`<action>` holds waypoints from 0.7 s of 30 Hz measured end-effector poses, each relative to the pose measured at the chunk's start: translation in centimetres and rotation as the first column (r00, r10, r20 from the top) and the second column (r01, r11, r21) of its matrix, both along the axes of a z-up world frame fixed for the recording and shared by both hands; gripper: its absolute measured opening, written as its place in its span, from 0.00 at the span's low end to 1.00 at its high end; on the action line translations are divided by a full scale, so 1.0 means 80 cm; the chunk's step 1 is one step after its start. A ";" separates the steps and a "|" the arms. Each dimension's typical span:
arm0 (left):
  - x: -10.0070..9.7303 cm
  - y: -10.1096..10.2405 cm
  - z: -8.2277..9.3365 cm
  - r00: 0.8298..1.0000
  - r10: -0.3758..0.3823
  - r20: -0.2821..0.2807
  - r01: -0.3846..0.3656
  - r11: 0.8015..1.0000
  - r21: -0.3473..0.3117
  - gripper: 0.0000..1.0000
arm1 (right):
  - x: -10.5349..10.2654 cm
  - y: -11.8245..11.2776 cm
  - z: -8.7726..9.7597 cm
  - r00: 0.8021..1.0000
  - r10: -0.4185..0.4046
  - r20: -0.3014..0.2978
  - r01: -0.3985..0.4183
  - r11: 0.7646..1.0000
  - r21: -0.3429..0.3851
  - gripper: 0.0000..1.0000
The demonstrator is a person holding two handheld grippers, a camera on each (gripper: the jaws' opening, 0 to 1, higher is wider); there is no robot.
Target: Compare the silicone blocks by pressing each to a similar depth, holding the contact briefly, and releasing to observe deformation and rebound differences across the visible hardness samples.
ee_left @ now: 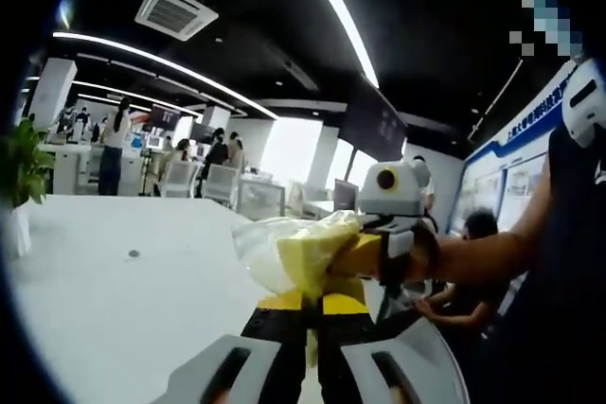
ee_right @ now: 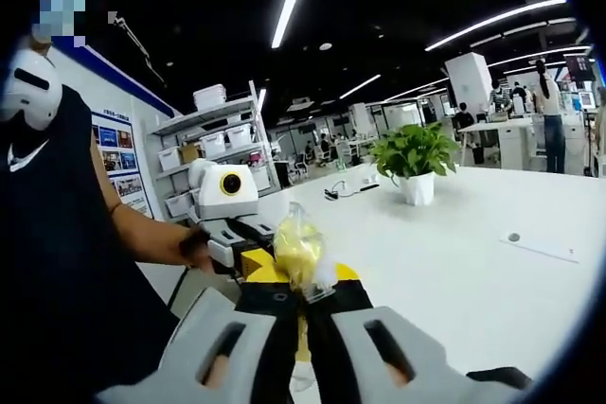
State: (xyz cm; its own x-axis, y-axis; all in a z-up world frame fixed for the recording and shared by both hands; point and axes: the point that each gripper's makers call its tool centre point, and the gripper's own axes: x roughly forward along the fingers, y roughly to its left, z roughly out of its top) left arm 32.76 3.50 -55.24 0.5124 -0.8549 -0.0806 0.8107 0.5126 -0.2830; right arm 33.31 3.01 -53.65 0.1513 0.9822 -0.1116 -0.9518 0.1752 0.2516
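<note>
A yellow silicone block sits inside a crumpled clear plastic bag (ee_left: 294, 253), held up above the white table (ee_left: 104, 300). My left gripper (ee_left: 311, 302) rises from the bottom of the left gripper view, its black, yellow-tipped jaws shut on the bag's lower edge. My right gripper (ee_left: 365, 254) reaches in from the right and pinches the same bag. In the right gripper view the bag (ee_right: 296, 243) stands just above my right gripper (ee_right: 301, 283), which is shut on it. There the left gripper (ee_right: 248, 262) meets the bag from the left.
The person's arm (ee_right: 142, 229) and dark clothing are close on one side. A potted plant (ee_right: 412, 153) and a cable lie on the table (ee_right: 473, 253). Storage shelves (ee_right: 213, 149) line the wall. People stand at desks far behind (ee_left: 115, 139).
</note>
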 end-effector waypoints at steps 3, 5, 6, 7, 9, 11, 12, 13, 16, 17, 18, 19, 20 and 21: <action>0.000 0.000 0.001 1.000 -0.003 0.004 0.003 1.000 0.002 0.00 | 0.000 0.000 0.000 1.000 0.001 0.005 -0.001 1.000 -0.001 0.00; 0.001 0.001 0.003 1.000 0.003 0.012 -0.003 1.000 0.004 0.00 | 0.000 0.001 0.003 1.000 0.004 0.017 -0.004 1.000 0.009 0.00; 0.002 0.003 0.006 1.000 0.006 0.015 -0.006 1.000 -0.006 0.00 | 0.002 0.001 0.008 0.999 0.004 0.044 -0.005 0.999 0.033 0.00; 0.005 0.005 0.008 1.000 0.016 0.025 -0.016 1.000 -0.003 0.00 | 0.004 0.002 0.010 0.999 -0.015 0.048 0.013 0.999 0.048 0.00; 0.008 0.009 0.011 0.999 0.021 0.033 -0.021 1.000 0.000 0.00 | 0.006 0.006 0.013 0.996 -0.014 0.092 0.007 0.997 0.077 0.03; 0.011 0.013 0.014 0.999 0.024 0.038 -0.024 1.000 -0.009 0.00 | 0.007 0.006 0.015 0.995 -0.015 0.094 0.007 0.996 0.086 0.05; 0.012 0.012 0.014 0.999 0.026 0.037 -0.025 1.000 -0.009 0.00 | 0.010 0.007 0.017 0.995 -0.026 0.100 0.017 0.996 0.089 0.12; 0.012 0.013 0.017 0.999 0.024 0.042 -0.023 1.000 -0.020 0.00 | 0.017 0.009 0.017 0.993 -0.057 0.101 0.048 0.995 0.087 0.25; 0.014 0.016 0.023 0.999 0.030 0.037 -0.028 0.999 -0.047 0.00 | 0.029 0.013 0.022 0.983 -0.120 0.136 0.106 0.989 0.102 0.74; 0.016 0.016 0.023 0.999 0.032 0.039 -0.031 0.999 -0.041 0.00 | 0.032 0.012 0.023 0.983 -0.129 0.127 0.116 0.988 0.105 0.86; 0.016 0.016 0.023 0.999 0.034 0.037 -0.032 0.999 -0.034 0.00 | 0.035 0.011 0.024 0.982 -0.143 0.122 0.130 0.985 0.114 0.96; 0.016 0.017 0.023 0.999 0.035 0.038 -0.034 0.999 -0.032 0.00 | 0.040 0.008 0.029 0.978 -0.165 0.129 0.148 0.981 0.128 0.96; 0.017 0.019 0.024 0.999 0.036 0.038 -0.035 0.999 -0.032 0.00 | 0.041 0.006 0.028 0.977 -0.169 0.131 0.154 0.981 0.121 0.97; 0.017 0.020 0.024 0.999 0.036 0.038 -0.035 0.999 -0.031 0.00 | 0.043 0.004 0.027 0.976 -0.173 0.134 0.159 0.981 0.112 0.97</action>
State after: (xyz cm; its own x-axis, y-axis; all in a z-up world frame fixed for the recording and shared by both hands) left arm 34.12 5.13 -53.33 0.5447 -0.8379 -0.0349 0.8027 0.5330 -0.2676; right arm 36.74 3.31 -51.50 0.3205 0.9470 0.0202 -0.9388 0.3147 0.1397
